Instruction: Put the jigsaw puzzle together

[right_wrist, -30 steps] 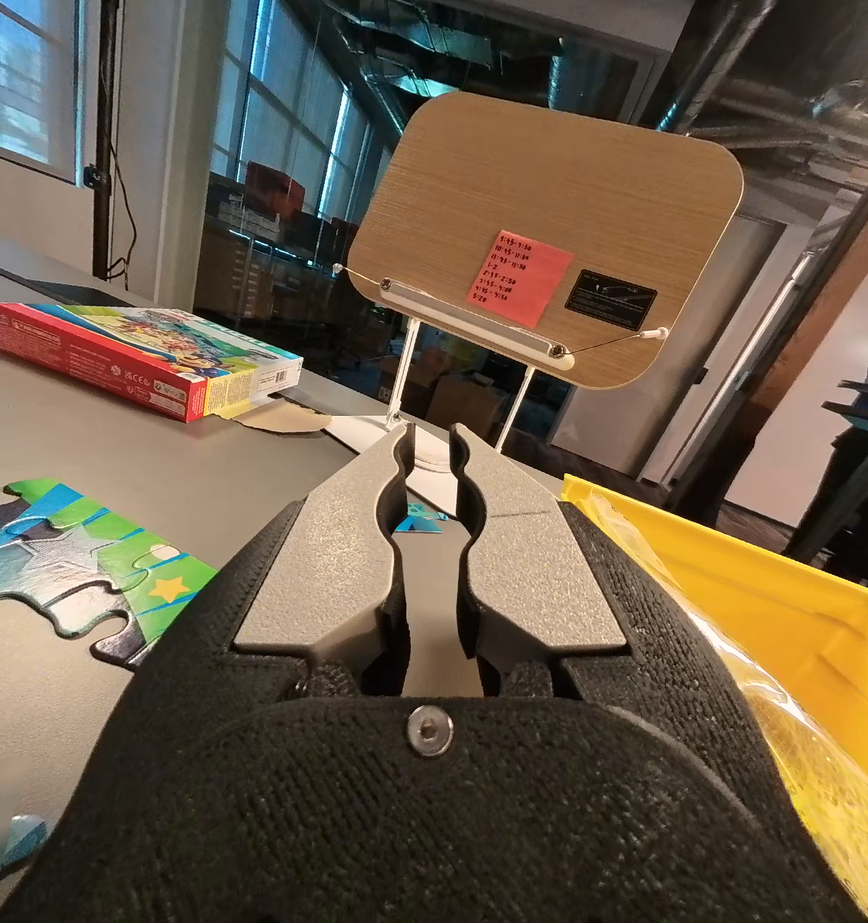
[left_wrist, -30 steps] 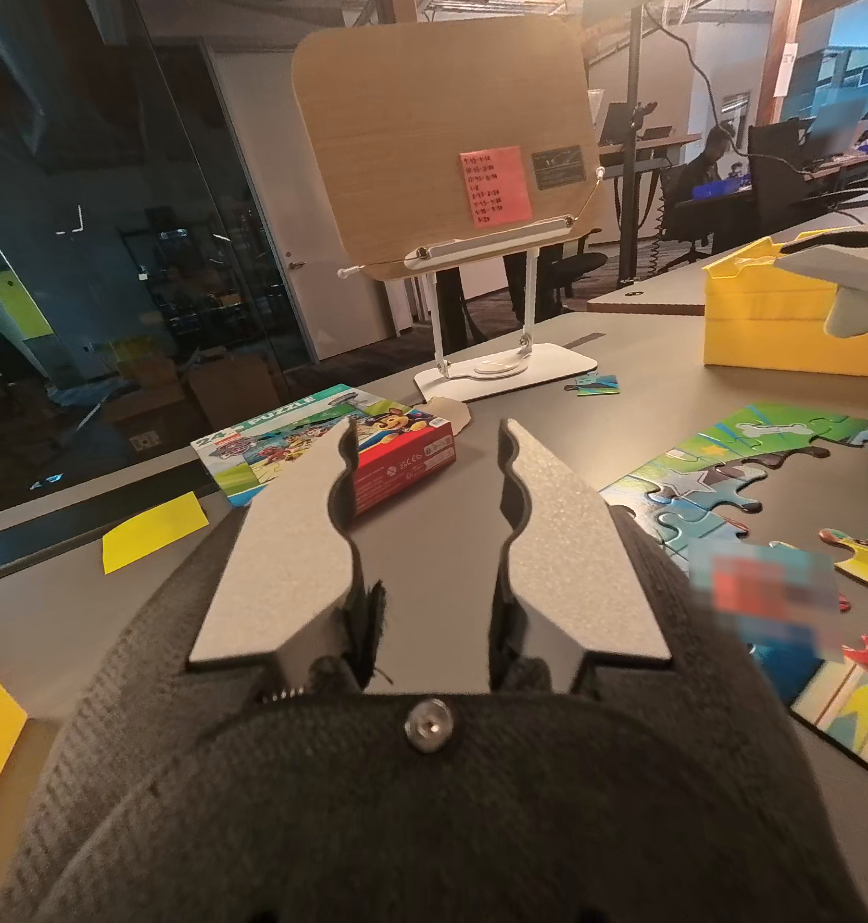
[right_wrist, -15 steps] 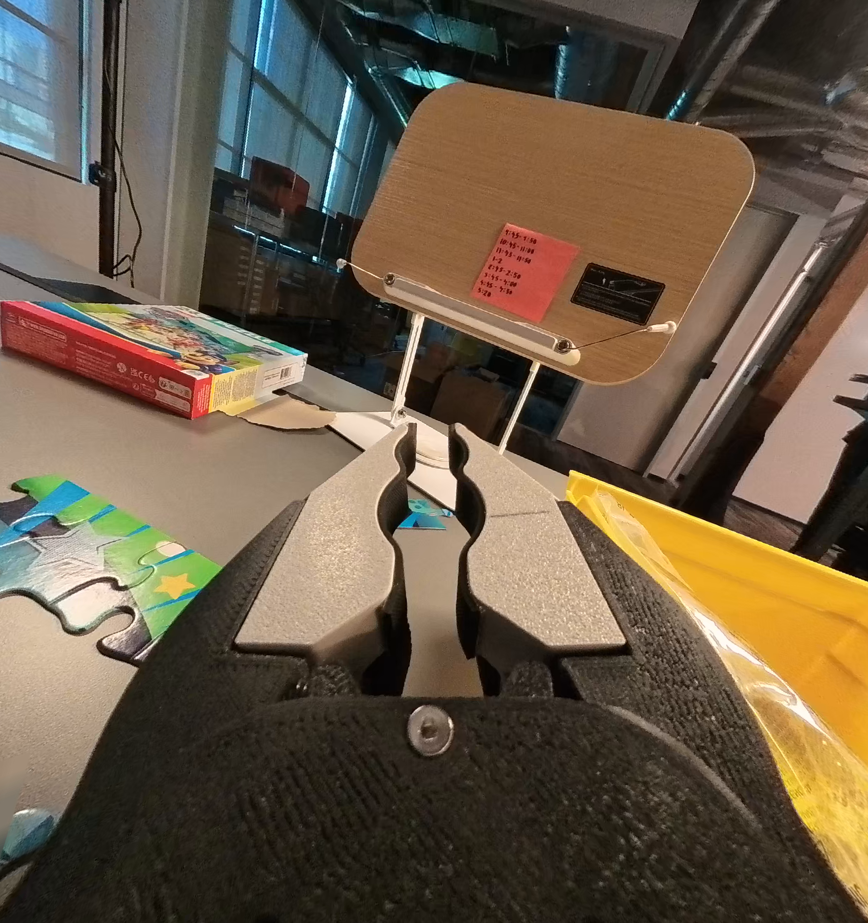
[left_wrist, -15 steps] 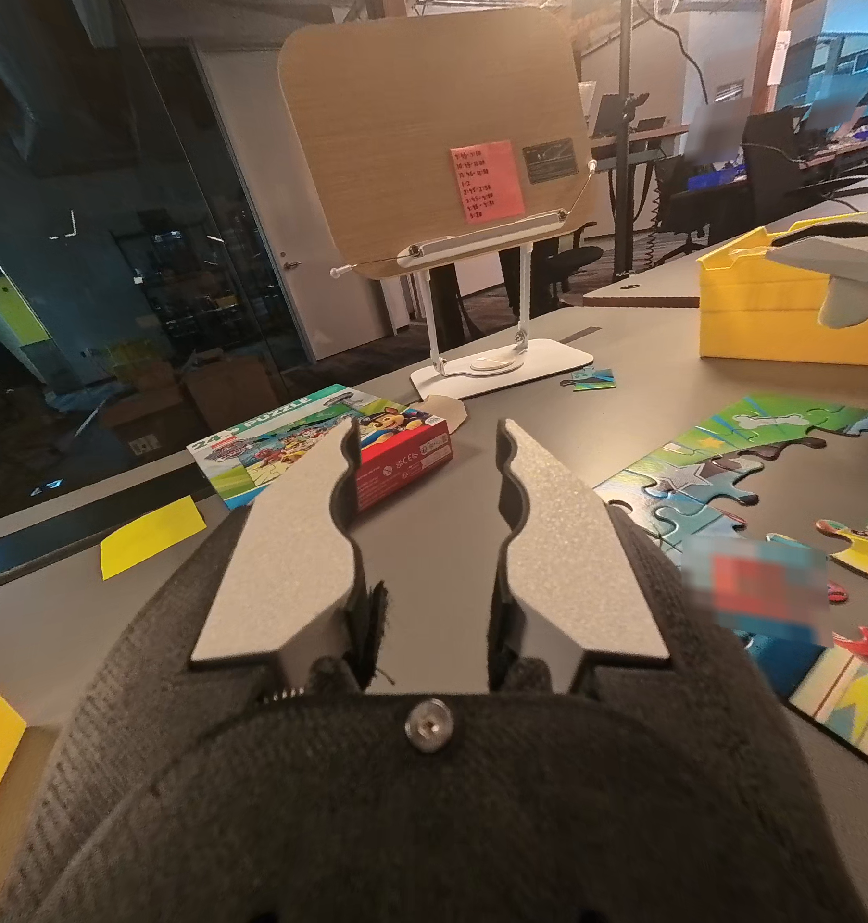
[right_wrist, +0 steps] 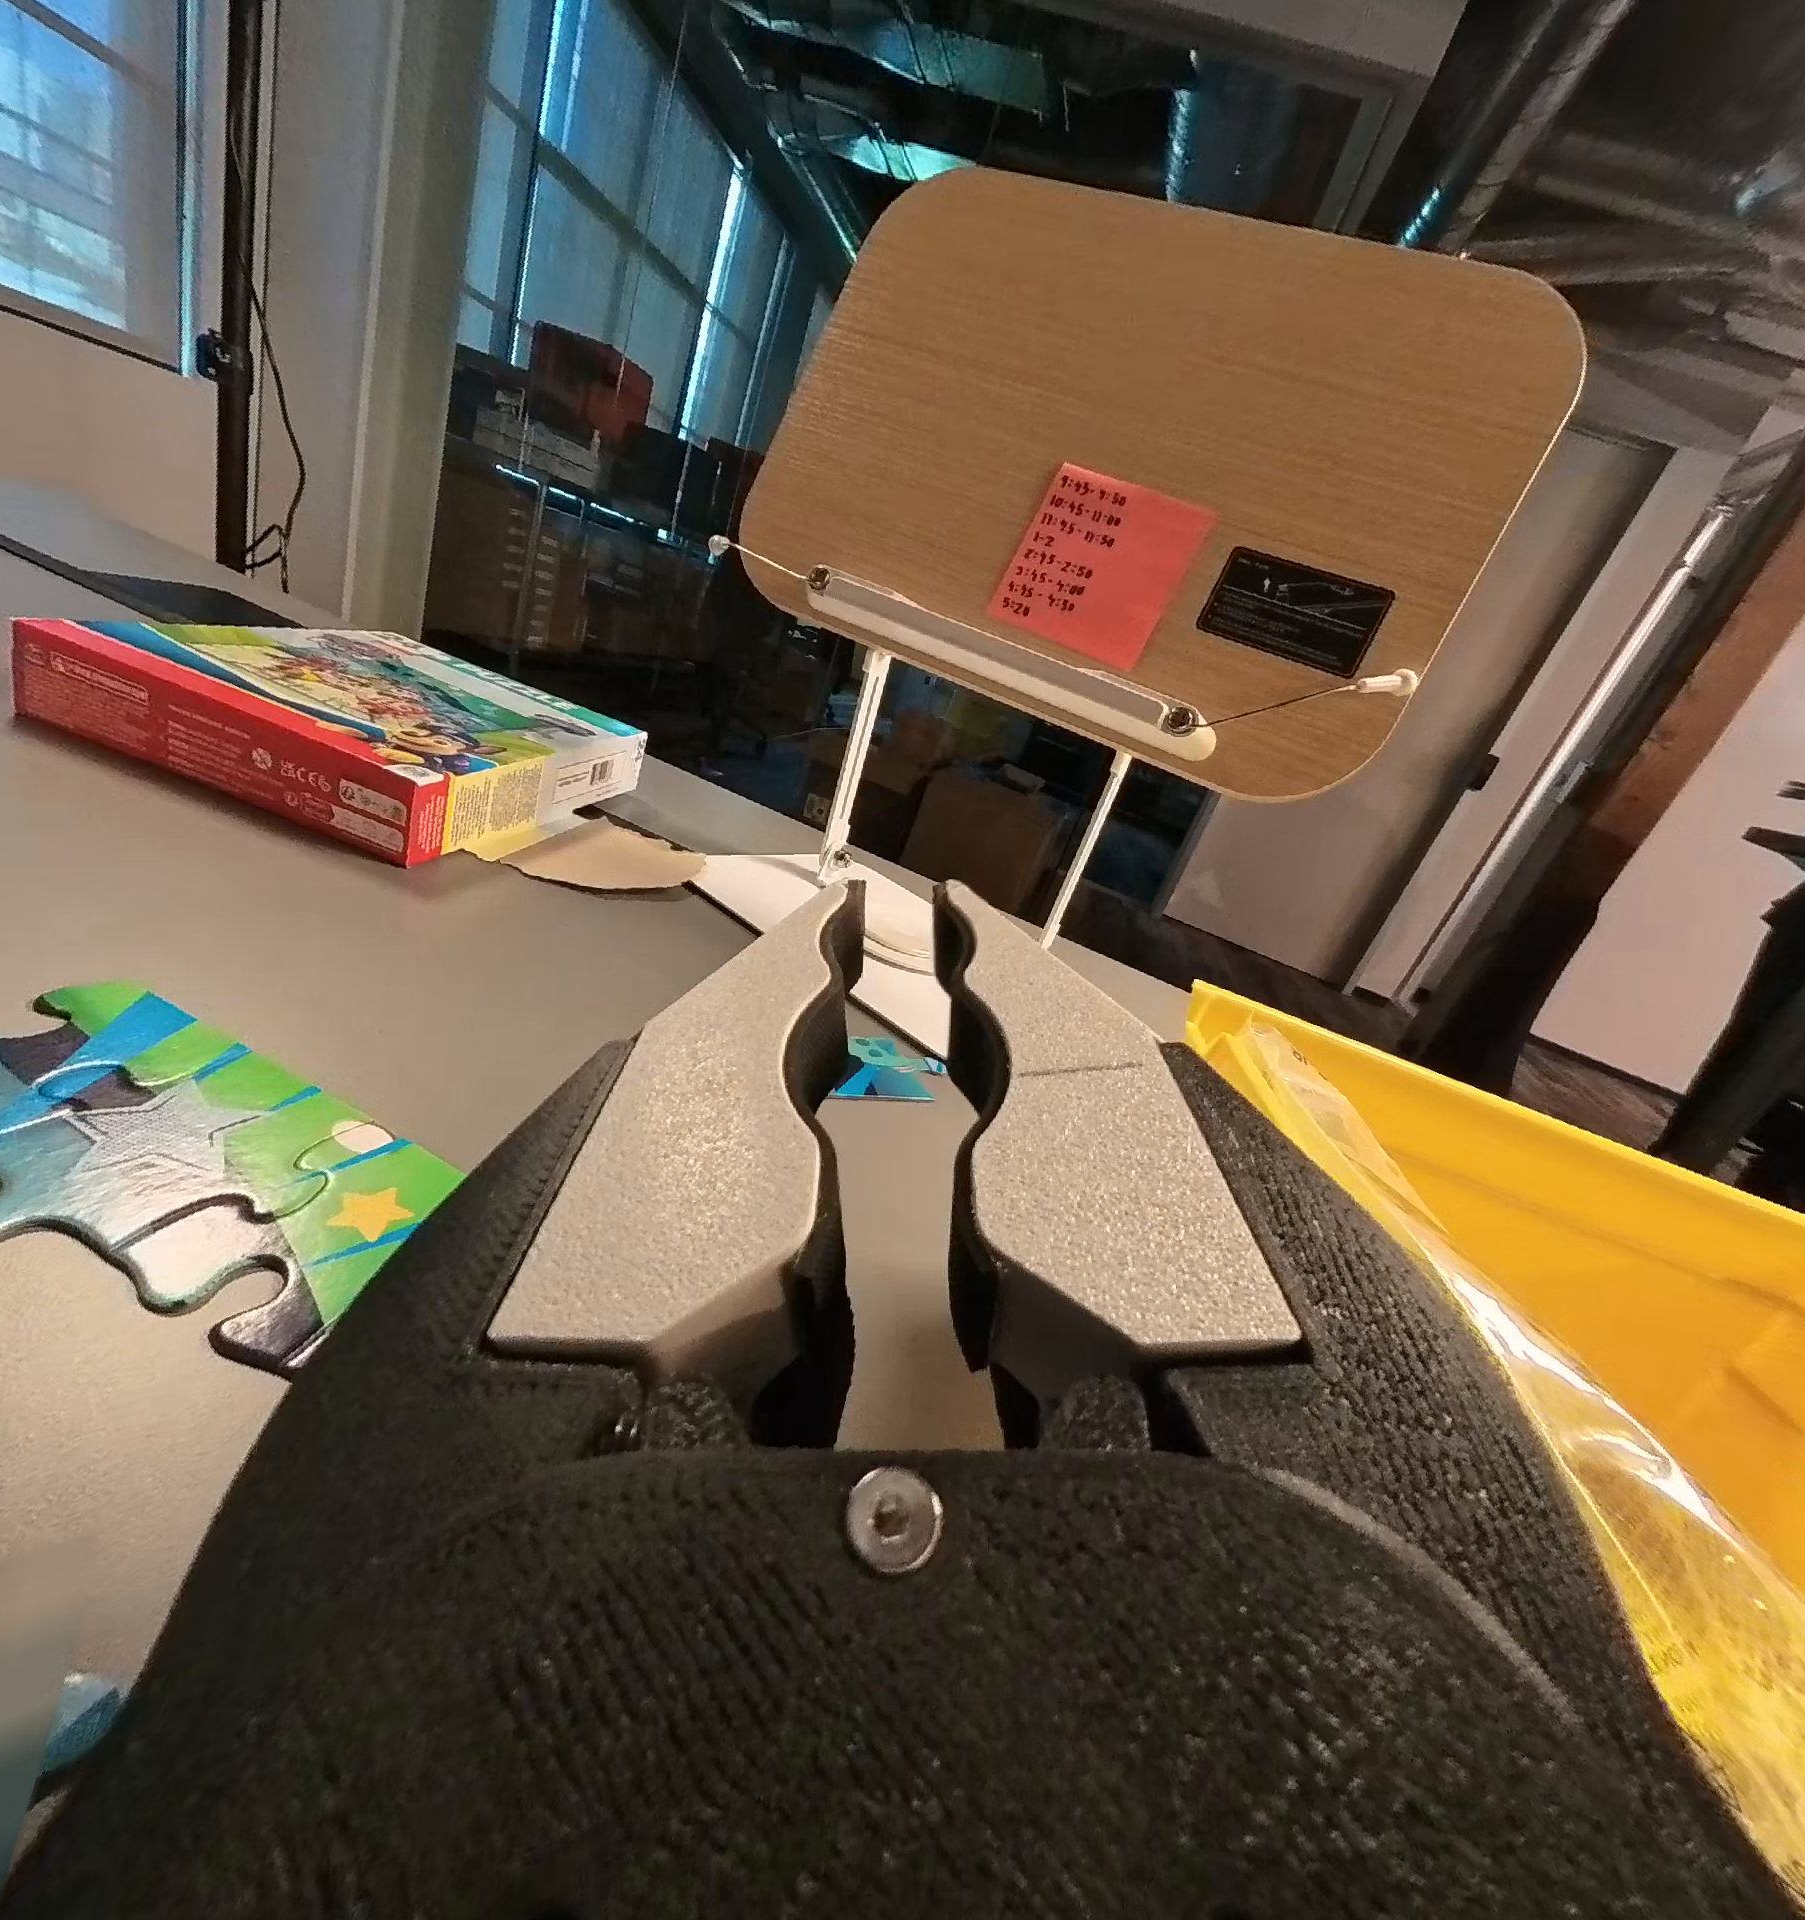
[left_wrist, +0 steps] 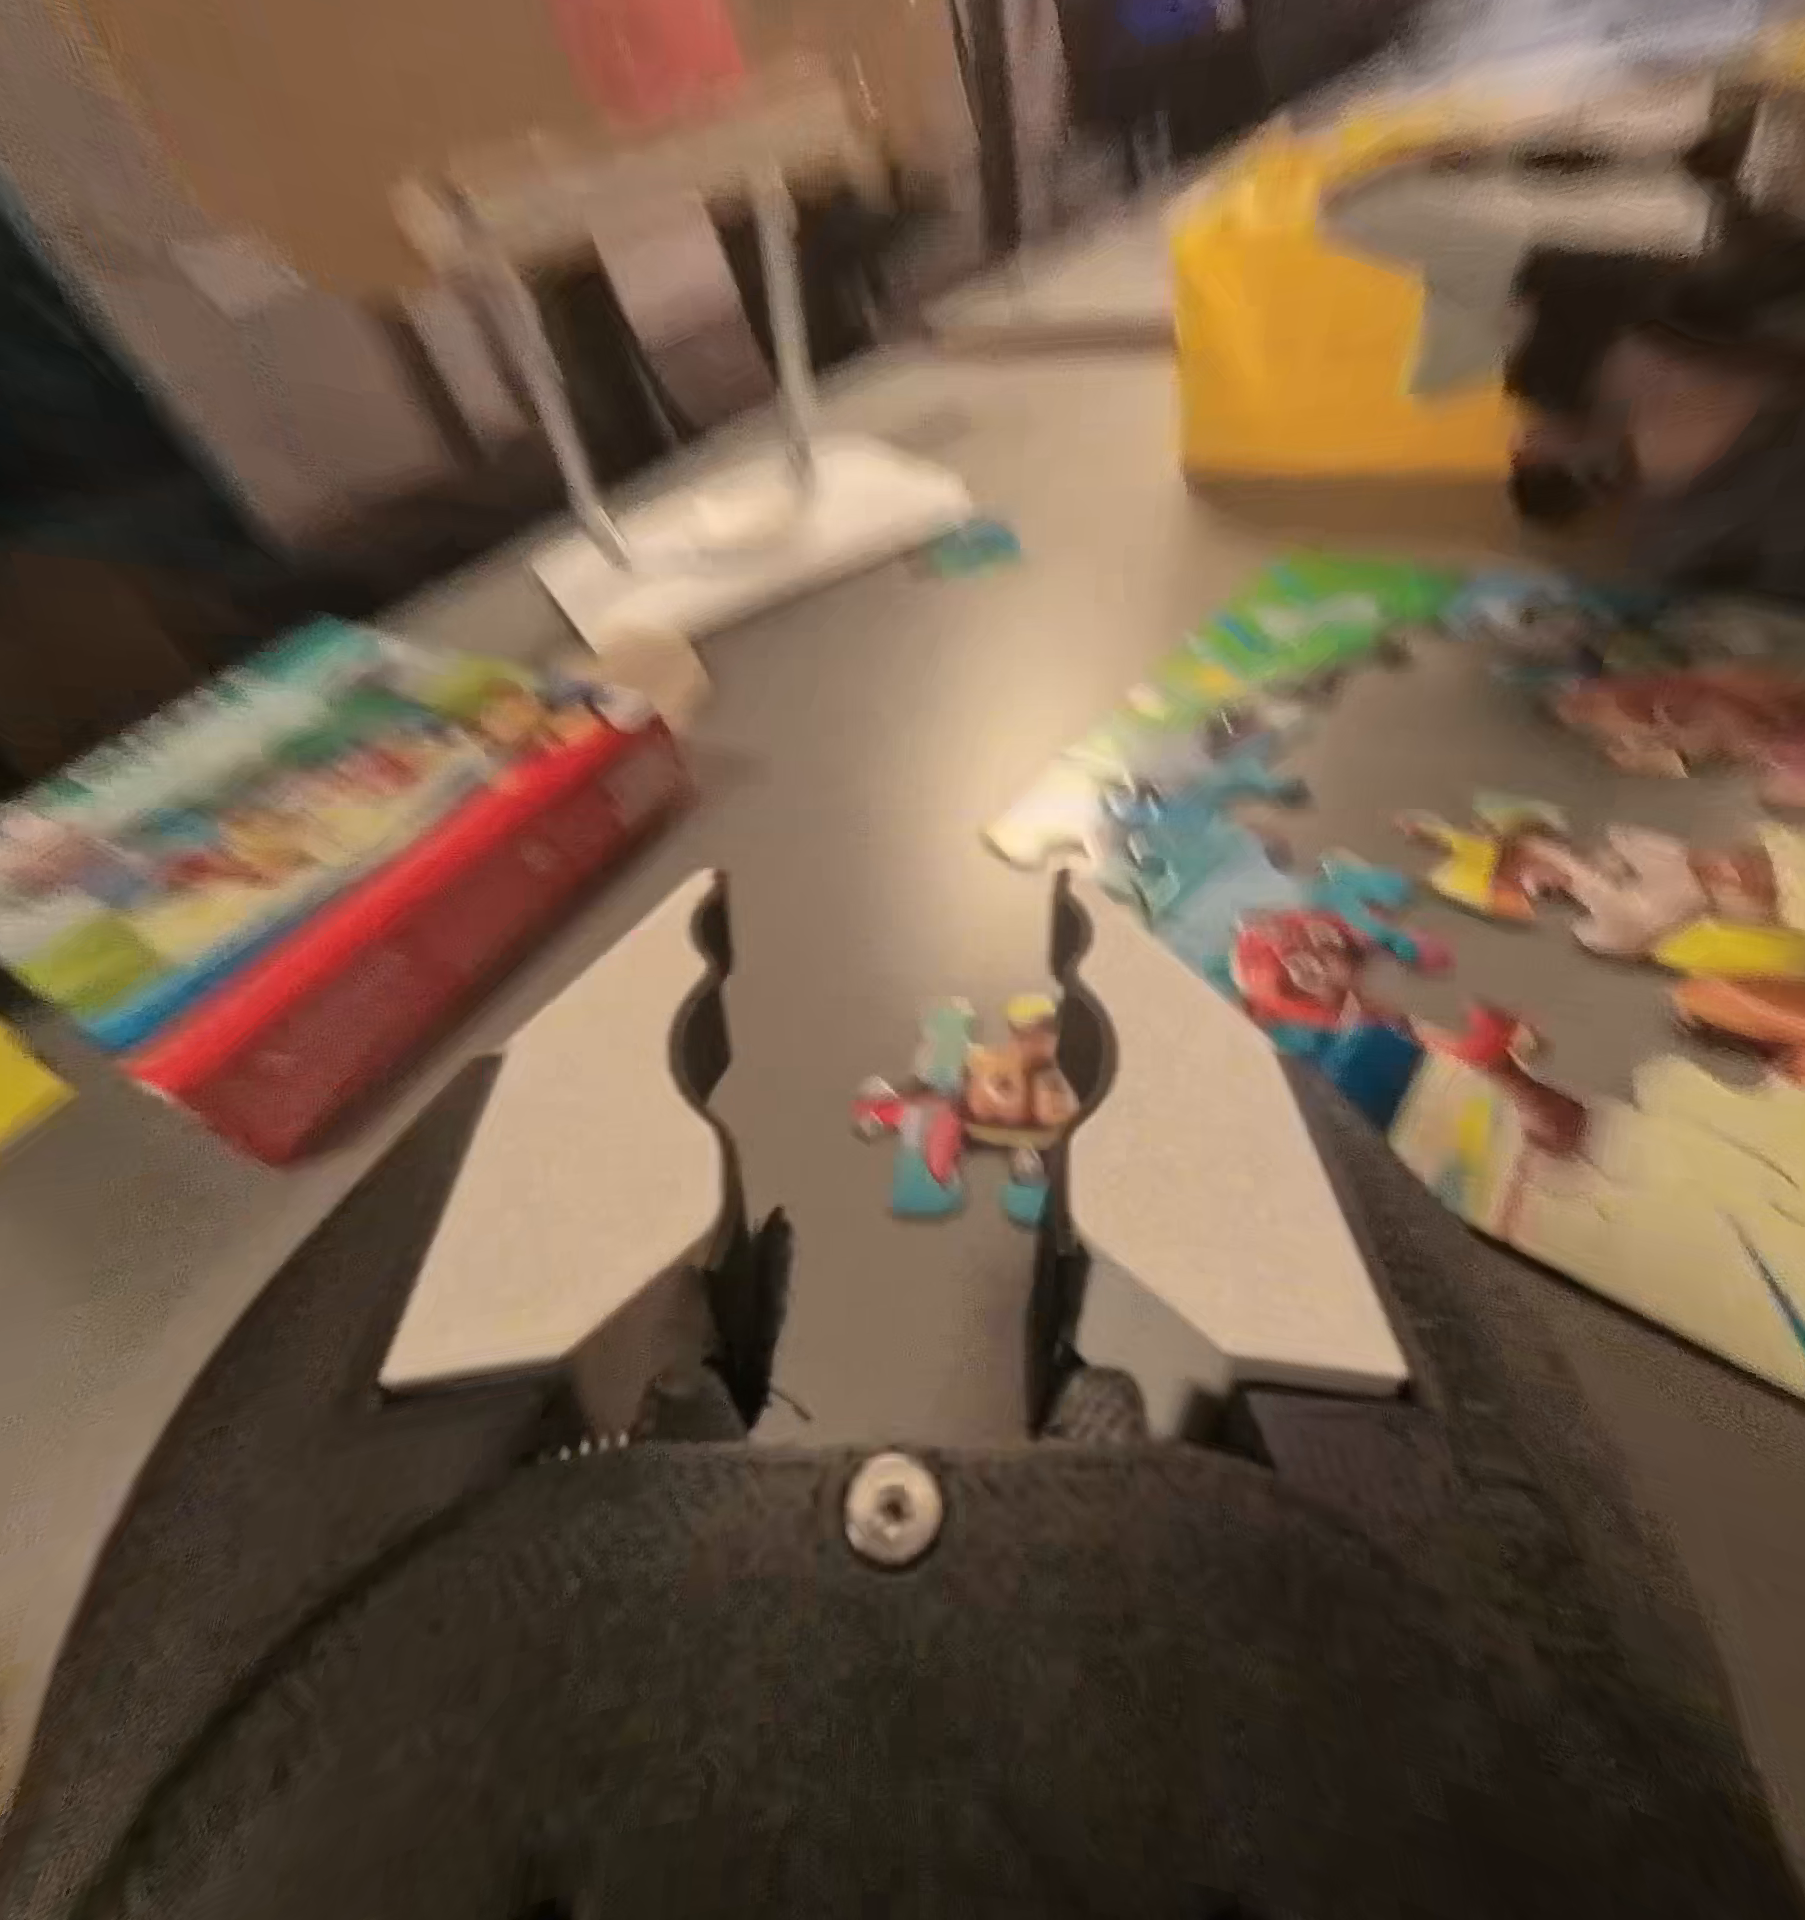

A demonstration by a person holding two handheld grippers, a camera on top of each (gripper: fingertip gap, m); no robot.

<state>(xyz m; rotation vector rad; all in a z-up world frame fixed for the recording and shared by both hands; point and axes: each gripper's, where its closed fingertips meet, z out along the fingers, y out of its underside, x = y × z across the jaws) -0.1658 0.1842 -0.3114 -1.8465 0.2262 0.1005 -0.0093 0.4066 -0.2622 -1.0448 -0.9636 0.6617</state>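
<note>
Left gripper (left_wrist: 885, 883): fingers stand wide apart, nothing pressed between them. The view is heavily blurred. It hangs over the grey table (left_wrist: 856, 748), tilted down toward it. A loose puzzle piece (left_wrist: 965, 1107) lies flat on the table, seen in the gap close against the right finger (left_wrist: 1168, 1122); contact with that finger cannot be settled. The piece's long axis appears to run roughly along the fingers, away from the camera; finer orientation is lost in the blur.

To the left of this gripper lies a flat puzzle box (left_wrist: 295, 873) with a red side, its long axis running from near left to far right. To the right lies the partly joined puzzle (left_wrist: 1500, 935), spread flat. Beyond stand the white base of a wooden board stand (left_wrist: 763, 530) and a yellow bin (left_wrist: 1313, 343).

Right gripper (right_wrist: 893, 896): fingers narrow, a thin slit between the tips, nothing gripped. It points toward the wooden board stand (right_wrist: 1168, 457), which carries a pink note (right_wrist: 1095, 571) and a black label (right_wrist: 1293, 613). A small blue puzzle piece (right_wrist: 882, 1075) lies on the table, seen through the gap behind the tips, apart from the pads. The yellow bin (right_wrist: 1552, 1226) sits just beside the gripper on its right, holding a clear plastic bag (right_wrist: 1397, 1247). The green and blue edge of the joined puzzle (right_wrist: 181, 1143) lies to the left; the puzzle box (right_wrist: 306, 717) rests farther off, its opened flap end toward the stand.
</note>
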